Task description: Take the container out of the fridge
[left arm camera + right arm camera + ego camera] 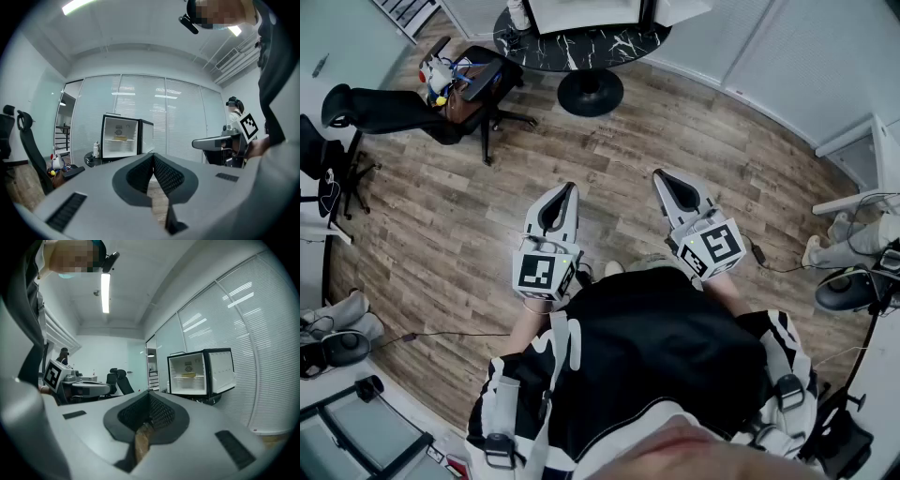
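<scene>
The floor (609,187) is wood-look plank, matt, with a clear grain. The round desk (614,47) at the far side has a glossy black top veined white like marble. The left gripper (153,157) and right gripper (149,394) have smooth, matt grey plastic shells and dark cross-hatched pads. The fridge (126,137) is glossy black outside and smooth white within. The chair (394,111) looks matt black.

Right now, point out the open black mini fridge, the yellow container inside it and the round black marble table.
Open black mini fridge (221,371), right gripper view, inner face of its door.
Yellow container (189,375), right gripper view, its front.
Round black marble table (581,52), head view, bare top.
</scene>
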The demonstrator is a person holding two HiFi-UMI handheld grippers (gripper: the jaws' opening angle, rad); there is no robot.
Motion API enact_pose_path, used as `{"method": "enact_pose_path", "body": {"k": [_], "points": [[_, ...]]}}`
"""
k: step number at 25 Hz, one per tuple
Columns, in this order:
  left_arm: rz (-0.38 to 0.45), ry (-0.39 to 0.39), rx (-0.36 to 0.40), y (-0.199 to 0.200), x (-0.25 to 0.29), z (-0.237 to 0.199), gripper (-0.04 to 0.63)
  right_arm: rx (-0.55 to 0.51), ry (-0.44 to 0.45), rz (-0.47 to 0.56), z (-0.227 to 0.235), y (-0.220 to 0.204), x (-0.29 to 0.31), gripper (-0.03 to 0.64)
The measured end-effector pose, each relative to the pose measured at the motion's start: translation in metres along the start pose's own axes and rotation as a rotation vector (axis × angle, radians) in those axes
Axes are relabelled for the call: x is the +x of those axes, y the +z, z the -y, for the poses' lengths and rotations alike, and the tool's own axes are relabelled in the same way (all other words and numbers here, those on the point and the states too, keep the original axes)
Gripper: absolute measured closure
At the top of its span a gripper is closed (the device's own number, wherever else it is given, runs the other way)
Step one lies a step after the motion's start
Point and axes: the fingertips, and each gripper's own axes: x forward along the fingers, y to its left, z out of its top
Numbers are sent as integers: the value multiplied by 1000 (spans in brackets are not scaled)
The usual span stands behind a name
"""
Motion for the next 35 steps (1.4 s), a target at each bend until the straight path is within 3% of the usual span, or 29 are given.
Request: {"method": "enact_pose_path", "body": {"k": [13,19,23,35], "points": [[50,-22,-5,9,7,8,586,7,-5,-14,-1,-8,-9,606],[21,-32,-44,8,7,7,586,7,-58,21,10,0,-18,606],[48,-45,-29,12,4,10,586,45,-89,37,11,2,-29,606],[38,-17,-43,2,10,1,586,46,-107,45,25,-7,-24,606]]}}
